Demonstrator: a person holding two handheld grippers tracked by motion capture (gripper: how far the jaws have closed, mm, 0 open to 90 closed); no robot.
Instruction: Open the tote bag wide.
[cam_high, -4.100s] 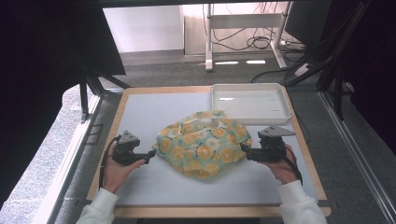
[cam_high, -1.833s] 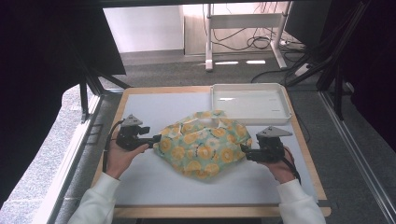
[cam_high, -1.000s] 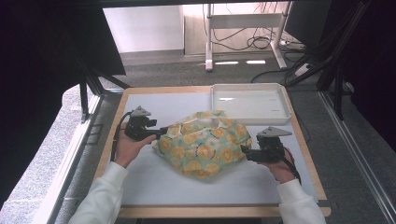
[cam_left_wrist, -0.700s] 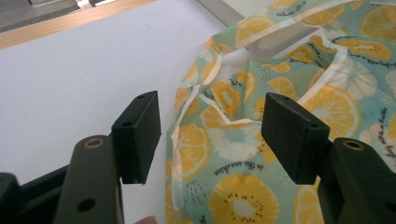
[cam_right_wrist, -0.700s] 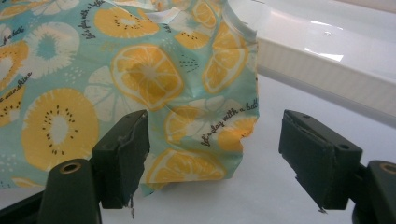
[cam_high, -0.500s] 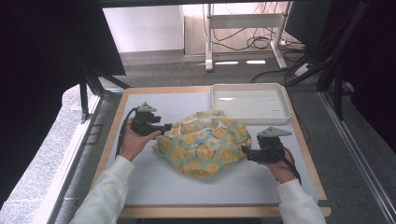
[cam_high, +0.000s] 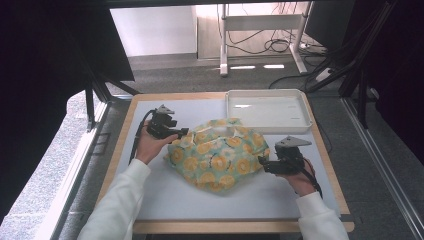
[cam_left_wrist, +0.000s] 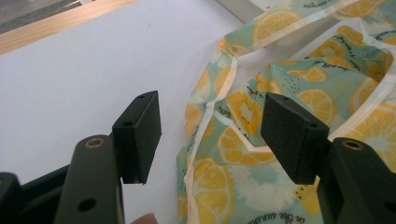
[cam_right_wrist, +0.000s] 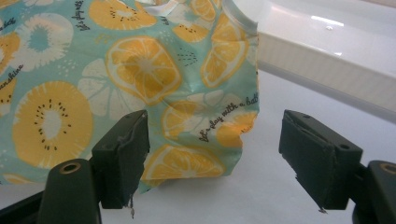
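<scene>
Tongs first: we hold our left tongs (cam_high: 176, 132) at the far left corner of the crumpled teal cloth printed with orange and kiwi slices (cam_high: 220, 155), jaws standing apart with the cloth's pale hemmed edge (cam_left_wrist: 219, 121) lying between and below them, not pinched; our right tongs (cam_high: 262, 165) sit at the cloth's right edge, jaws likewise apart, a lower corner of the fabric (cam_right_wrist: 201, 140) just ahead of them and untouched. We judge this placement, one tool at each side, readies us to catch two corners and spread or fold the fabric. Going by size, the white-topped wooden table (cam_high: 165, 195) carries everything; the cloth lies heaped at its middle, its far edge touching or just beside the shallow white rectangular plastic tray (cam_high: 300, 100) at the far right corner. That tray holds nothing that we can see.
</scene>
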